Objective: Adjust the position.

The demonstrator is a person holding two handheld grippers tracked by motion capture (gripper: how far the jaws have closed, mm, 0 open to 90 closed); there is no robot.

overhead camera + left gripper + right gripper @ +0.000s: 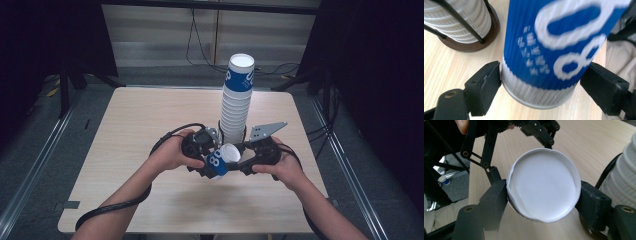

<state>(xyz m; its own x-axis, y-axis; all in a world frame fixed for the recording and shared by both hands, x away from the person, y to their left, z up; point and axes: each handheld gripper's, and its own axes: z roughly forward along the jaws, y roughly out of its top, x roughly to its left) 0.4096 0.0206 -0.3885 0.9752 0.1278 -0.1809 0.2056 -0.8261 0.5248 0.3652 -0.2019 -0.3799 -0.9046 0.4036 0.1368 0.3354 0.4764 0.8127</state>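
Cup between both grippers' fingers

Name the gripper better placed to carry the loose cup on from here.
Left, probably. The left gripper has its jaws around the ribbed body of the blue cup. The right gripper only pinches the cup's closed white end, denting its rim.

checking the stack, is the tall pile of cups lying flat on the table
No, the stack of cups stands upright in a holder on the table.
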